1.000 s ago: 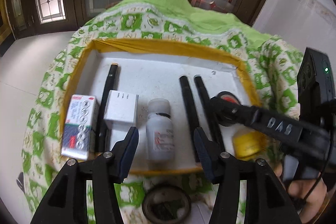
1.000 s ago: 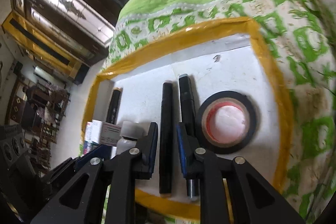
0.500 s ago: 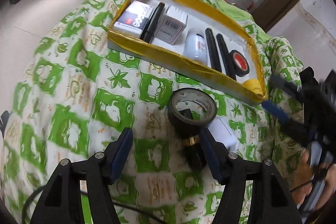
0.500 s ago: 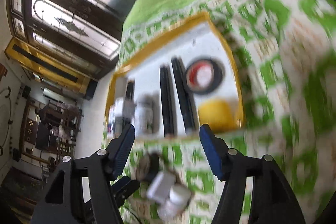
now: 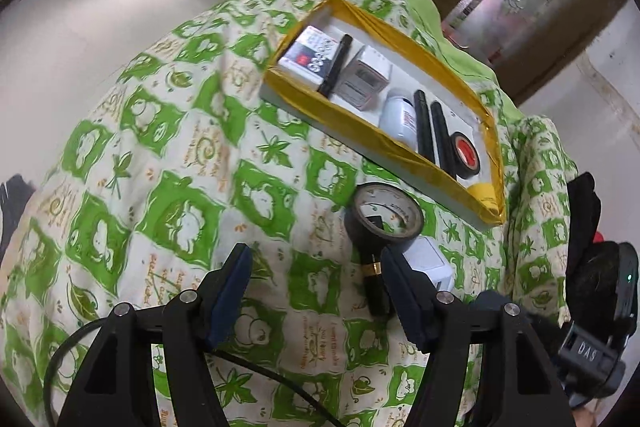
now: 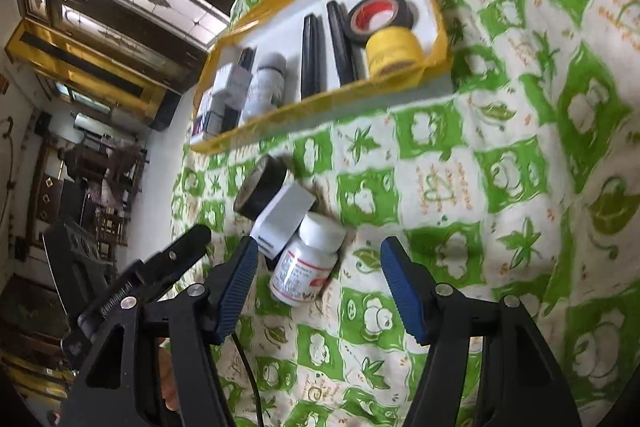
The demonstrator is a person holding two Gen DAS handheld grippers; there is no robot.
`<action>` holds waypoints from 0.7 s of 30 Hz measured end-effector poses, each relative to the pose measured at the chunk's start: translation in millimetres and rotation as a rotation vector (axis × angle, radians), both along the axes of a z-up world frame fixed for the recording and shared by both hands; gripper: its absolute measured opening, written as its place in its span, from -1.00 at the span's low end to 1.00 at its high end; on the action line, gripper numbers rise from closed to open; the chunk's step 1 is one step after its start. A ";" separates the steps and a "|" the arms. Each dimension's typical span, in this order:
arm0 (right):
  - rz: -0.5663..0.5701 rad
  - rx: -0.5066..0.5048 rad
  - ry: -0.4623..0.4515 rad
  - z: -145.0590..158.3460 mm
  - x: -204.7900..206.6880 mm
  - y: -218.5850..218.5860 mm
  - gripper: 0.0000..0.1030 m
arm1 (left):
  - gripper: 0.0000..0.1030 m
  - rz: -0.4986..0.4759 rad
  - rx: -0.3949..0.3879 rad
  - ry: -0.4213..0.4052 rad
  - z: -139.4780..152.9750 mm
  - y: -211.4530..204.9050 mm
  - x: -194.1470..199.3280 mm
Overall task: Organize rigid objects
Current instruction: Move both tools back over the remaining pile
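A white tray with a yellow taped rim [image 5: 360, 115] sits on the green patterned cloth. It holds two boxes, a white bottle, three black pens, a black tape roll [image 5: 464, 157] and a yellow roll. On the cloth in front of it lie a second black tape roll [image 5: 362, 231], a white adapter [image 5: 428, 261] and a black tube with a gold band [image 5: 374, 291]. My left gripper [image 5: 318, 287] is open, the tube just inside its right finger. My right gripper [image 6: 316, 279] is open over a loose white bottle [image 6: 308, 263], its pads apart from it.
The cloth [image 6: 520, 147] drapes over a rounded table whose edges fall away on all sides. In the right wrist view, one of the left gripper's fingers [image 6: 184, 247] reaches in from the left, close to the adapter [image 6: 288, 215]. The tray rim [image 6: 320, 103] lies beyond.
Both grippers have drawn back from the tray to the near cloth. The right gripper has opened and left a black pen in the tray. The left gripper has rolled.
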State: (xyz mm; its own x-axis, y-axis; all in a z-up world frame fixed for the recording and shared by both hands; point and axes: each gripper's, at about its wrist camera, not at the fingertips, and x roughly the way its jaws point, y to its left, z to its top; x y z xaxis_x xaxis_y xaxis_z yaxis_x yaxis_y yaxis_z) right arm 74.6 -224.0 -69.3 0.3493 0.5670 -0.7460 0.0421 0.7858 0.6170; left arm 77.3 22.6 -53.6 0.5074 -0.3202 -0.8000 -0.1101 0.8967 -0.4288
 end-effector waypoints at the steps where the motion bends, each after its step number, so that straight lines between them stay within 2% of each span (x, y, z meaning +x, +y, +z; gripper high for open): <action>1: 0.008 0.011 0.008 -2.4 -0.5 1.9 0.20 | 0.35 0.003 -0.001 0.003 -0.7 0.6 0.5; 5: 0.030 0.053 0.037 -11.9 -1.2 10.3 0.03 | 0.35 -0.001 0.008 0.007 -2.0 -1.5 1.5; 7: 0.042 0.075 0.054 -17.2 -1.0 15.8 0.02 | 0.35 -0.008 0.016 0.006 -2.0 -3.6 1.7; 13: 0.032 0.057 0.087 -35.6 8.7 30.9 0.02 | 0.35 -0.033 0.056 0.002 -1.6 -12.6 2.2; 17: -0.003 0.065 0.084 -33.1 10.0 23.3 -0.27 | 0.35 -0.051 0.076 -0.003 -0.8 -17.3 1.7; 21: -0.045 -0.026 0.049 -19.6 7.1 10.6 -0.30 | 0.35 -0.075 0.097 -0.011 0.3 -23.7 1.0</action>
State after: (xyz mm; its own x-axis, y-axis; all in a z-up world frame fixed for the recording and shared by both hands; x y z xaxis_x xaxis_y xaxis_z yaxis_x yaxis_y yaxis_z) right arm 81.7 -213.4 -88.9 0.3368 0.5313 -0.7774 0.1077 0.7985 0.5923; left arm 78.2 -1.1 -53.2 0.4942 -0.2788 -0.8234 -0.0369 0.9396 -0.3403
